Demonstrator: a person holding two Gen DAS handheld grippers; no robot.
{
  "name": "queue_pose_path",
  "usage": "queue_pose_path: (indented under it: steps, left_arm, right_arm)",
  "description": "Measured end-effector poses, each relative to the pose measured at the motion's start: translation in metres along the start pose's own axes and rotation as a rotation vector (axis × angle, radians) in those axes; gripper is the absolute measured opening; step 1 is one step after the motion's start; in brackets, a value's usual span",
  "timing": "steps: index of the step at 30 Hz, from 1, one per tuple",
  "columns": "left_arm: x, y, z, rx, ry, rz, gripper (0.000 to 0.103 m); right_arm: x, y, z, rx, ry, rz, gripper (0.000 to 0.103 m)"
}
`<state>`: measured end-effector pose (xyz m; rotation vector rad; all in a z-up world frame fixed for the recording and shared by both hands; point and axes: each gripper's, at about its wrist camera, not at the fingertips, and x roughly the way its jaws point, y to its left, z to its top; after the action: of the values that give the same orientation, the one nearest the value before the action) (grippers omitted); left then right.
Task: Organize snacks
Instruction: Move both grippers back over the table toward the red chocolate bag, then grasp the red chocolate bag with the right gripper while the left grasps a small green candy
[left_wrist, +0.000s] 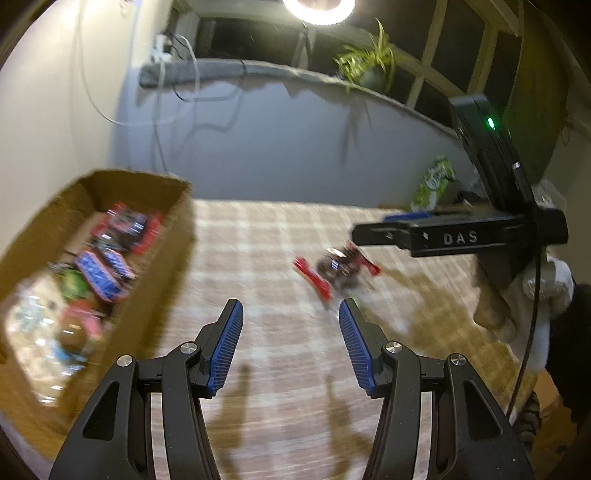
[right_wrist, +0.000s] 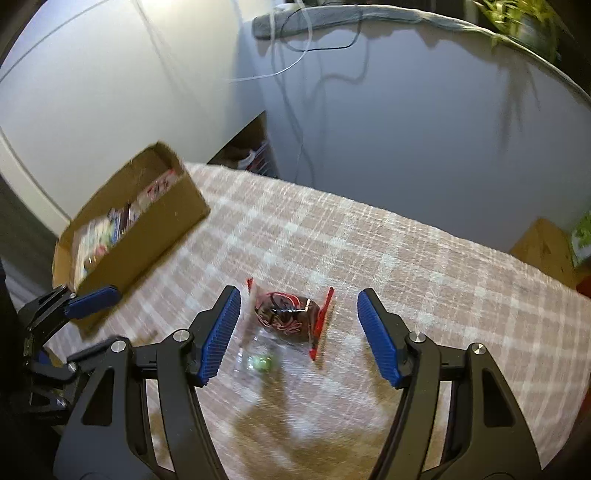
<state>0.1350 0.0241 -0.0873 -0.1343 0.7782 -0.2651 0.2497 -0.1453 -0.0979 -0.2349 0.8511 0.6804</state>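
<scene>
Your right gripper has its blue pads spread wide with nothing pressed between them, and the red-edged snack packet lies on the checked tablecloth just ahead of and between those fingertips, nearer the left pad than the right, touching neither. A small clear wrapper with a green sweet sits close in front of the left pad, beside the packet. Your left gripper is likewise parted and empty, held over bare cloth; from its view the same packet lies beyond its right fingertip. The cardboard box, already holding a jumble of wrapped snacks, stands off to the left of your left fingers, well apart from the packet. A green bag stands far beyond the right fingertip.
</scene>
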Motion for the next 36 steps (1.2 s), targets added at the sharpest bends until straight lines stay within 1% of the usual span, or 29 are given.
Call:
queue_pose_path:
  steps: [4, 9, 12, 17, 19, 22, 25, 29, 32, 36]
  left_arm:
    - [0.018, -0.014, -0.004, 0.007, 0.047, -0.017, 0.054]
    - [0.029, -0.022, -0.006, 0.011, 0.077, -0.022, 0.054]
    - [0.034, -0.025, -0.006, 0.02, 0.089, -0.02, 0.054]
    - [0.042, -0.033, -0.004, 0.057, 0.107, -0.022, 0.054]
    - [0.046, -0.035, -0.002, 0.063, 0.113, -0.025, 0.054]
    - [0.051, -0.039, 0.0, 0.083, 0.121, -0.025, 0.054]
    - [0.056, -0.044, 0.0, 0.106, 0.131, -0.03, 0.054]
    - [0.062, -0.048, 0.0, 0.125, 0.141, -0.031, 0.054]
    - [0.068, -0.05, 0.001, 0.137, 0.152, -0.025, 0.054]
    - [0.071, -0.055, 0.003, 0.163, 0.153, -0.02, 0.054]
  right_arm:
    - [0.011, 0.003, -0.002, -0.1, 0.031, -0.011, 0.069]
    - [0.026, 0.013, -0.006, -0.225, 0.07, -0.014, 0.069]
    - [0.032, 0.018, -0.006, -0.281, 0.071, -0.021, 0.069]
    - [0.041, 0.024, -0.001, -0.331, 0.079, -0.002, 0.069]
    - [0.042, 0.025, 0.002, -0.338, 0.076, 0.02, 0.069]
    - [0.049, 0.024, 0.005, -0.336, 0.103, 0.044, 0.069]
    - [0.052, 0.019, 0.006, -0.316, 0.111, 0.083, 0.069]
    - [0.054, 0.015, 0.001, -0.301, 0.147, 0.154, 0.069]
    - [0.058, 0.013, -0.003, -0.3, 0.157, 0.158, 0.069]
    - [0.056, 0.005, -0.002, -0.258, 0.144, 0.181, 0.058]
